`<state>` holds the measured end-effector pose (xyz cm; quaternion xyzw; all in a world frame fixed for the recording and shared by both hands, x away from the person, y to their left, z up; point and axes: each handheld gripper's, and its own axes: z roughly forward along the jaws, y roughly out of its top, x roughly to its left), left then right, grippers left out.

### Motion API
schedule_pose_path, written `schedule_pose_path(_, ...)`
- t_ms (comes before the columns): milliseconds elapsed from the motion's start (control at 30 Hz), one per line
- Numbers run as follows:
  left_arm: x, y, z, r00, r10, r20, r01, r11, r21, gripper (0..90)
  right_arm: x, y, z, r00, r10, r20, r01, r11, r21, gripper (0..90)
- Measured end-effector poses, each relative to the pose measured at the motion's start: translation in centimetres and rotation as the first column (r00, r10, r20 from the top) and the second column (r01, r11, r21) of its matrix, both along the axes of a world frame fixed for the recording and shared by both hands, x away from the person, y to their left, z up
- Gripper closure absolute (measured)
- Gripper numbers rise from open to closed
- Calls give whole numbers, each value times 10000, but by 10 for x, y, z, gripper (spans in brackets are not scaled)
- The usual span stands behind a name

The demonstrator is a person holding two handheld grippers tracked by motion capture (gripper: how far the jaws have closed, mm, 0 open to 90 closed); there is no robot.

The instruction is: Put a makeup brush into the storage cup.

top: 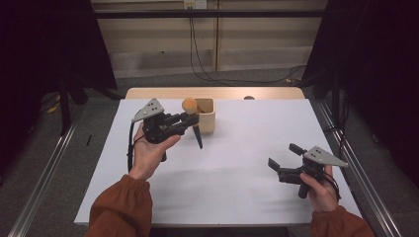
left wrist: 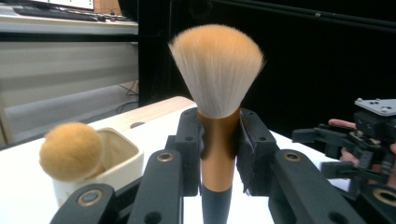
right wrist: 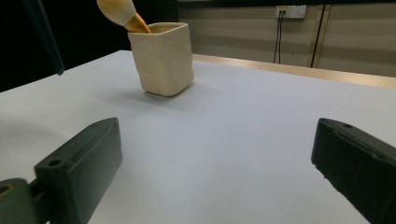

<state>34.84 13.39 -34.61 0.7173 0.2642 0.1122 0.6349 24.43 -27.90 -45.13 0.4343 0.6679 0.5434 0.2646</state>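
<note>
Beside cup point(top: 206, 115), L gripper point(left wrist: 219, 154) clamps brush point(left wrist: 217, 93), bristles up, handle prob. downward, R gripper point(top: 282, 159) agape.

Brush handle point(left wrist: 216, 205) bottom cut off.

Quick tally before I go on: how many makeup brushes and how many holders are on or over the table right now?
Makeup brushes: 2, one clamped in the left claw as the held brush, and one standing brush in the cup.
Cream ceramic cup: 1.
Total: 3 things. The right claw is open over the white table and holds nothing.
</note>
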Motion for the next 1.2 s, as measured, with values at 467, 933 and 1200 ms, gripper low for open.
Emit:
schedule_pose_path(467, 22, -22, 11, 9988, 498, -26, -499, 9987, -133, 726, -5, -1, -5, 9994, 293, 210, -300, 9989, 362, 0)
schedule_pose_path(933, 52, -38, 18, 9937, 1063, 350, -1063, 9943, -41, 725, -5, -2, -5, 9993, 145, 338, -160, 9989, 430, 3)
schedule_pose_path(1200, 74, -37, 17, 9898, 1405, 241, -1402, 9900, -152, 725, -5, -1, -5, 9974, 425, 577, -448, 9982, 387, 0)
